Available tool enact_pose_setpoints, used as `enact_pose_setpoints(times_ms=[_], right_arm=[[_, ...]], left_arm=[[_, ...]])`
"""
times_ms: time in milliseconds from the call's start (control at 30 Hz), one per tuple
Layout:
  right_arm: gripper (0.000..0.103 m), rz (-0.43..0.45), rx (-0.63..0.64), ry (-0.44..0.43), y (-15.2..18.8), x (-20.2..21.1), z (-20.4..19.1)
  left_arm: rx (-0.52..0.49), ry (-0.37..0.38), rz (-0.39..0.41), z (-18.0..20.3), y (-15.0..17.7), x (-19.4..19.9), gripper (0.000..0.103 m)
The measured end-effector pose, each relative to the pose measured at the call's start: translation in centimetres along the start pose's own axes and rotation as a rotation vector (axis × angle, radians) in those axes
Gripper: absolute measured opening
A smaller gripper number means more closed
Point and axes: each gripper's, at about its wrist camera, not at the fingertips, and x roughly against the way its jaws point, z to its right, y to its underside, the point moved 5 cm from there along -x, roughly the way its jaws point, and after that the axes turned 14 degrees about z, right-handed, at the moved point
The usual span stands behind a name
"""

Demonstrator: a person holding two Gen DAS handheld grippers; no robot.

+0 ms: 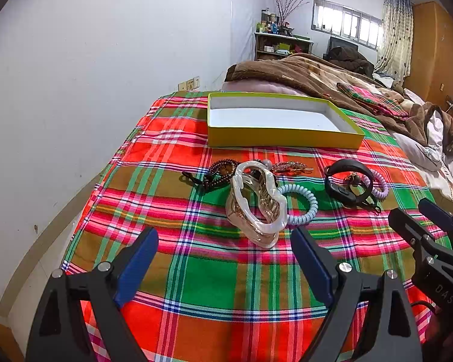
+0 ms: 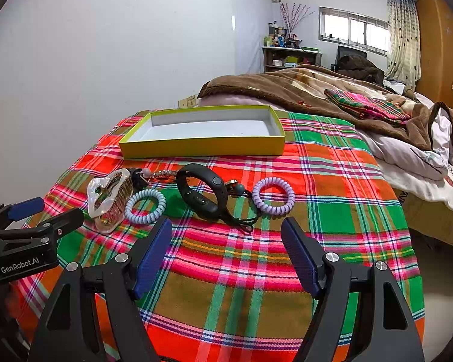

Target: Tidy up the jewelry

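An empty yellow box (image 1: 284, 140) (image 2: 202, 147) with a white inside lies on the plaid cloth (image 1: 208, 283). In front of it lie a pearly hair claw (image 1: 256, 202) (image 2: 110, 199), a dark bead bracelet (image 1: 219, 173), a blue coil hair tie (image 1: 302, 203) (image 2: 146, 202), a black wristband (image 1: 347, 182) (image 2: 202, 191), a purple coil hair tie (image 2: 273, 196) (image 1: 379, 185) and a gold hair clip (image 1: 290, 167). My left gripper (image 1: 225, 249) is open just short of the claw. My right gripper (image 2: 226, 238) is open just short of the wristband.
A white wall runs along the left of the bed. A brown blanket (image 2: 287, 87) and rumpled bedding (image 2: 413, 157) lie behind and right of the box. A shelf with bottles (image 2: 290, 51) stands far back. The cloth drops off at the right edge (image 2: 413, 241).
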Motion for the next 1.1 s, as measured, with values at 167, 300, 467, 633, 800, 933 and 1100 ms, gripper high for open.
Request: enact_pose_setpoints(times_ms=[167,300,467,633,800,933,1100], right_arm=[[0.075,-0.001,0.0,0.001,0.0,0.0,0.0],[0.075,0.0,-0.001,0.002,0.0,0.0,0.0],[0.075,0.0,0.0,0.001,0.0,0.1,0.0],[0.075,0.001,-0.001,0.002,0.0,0.2,0.0],[0.075,-0.002,0.0,0.001,0.0,0.1,0.1],[0.075,-0.003,-0.002,0.002,-0.1,-0.1,0.3],[0.075,-0.001,0.003,0.02,-0.4,-0.3,1.2]], left_arm=[[0.003,-0.001,-0.002,-0.1,0.0,0.1,0.091],[0.002,-0.001,-0.001,-0.1,0.0,0.1,0.091],[0.003,-0.002,-0.001,0.0,0.0,0.1,0.091],[0.0,-0.001,-0.005,0.0,0.0,0.0,0.091],[-0.008,-0.006,-0.019,0.0,0.0,-0.2,0.091],[-0.02,-0.015,-0.03,0.1,0.1,-0.4,0.091],[0.033,0.048,-0.049,0.0,-0.1,-0.7,0.091]])
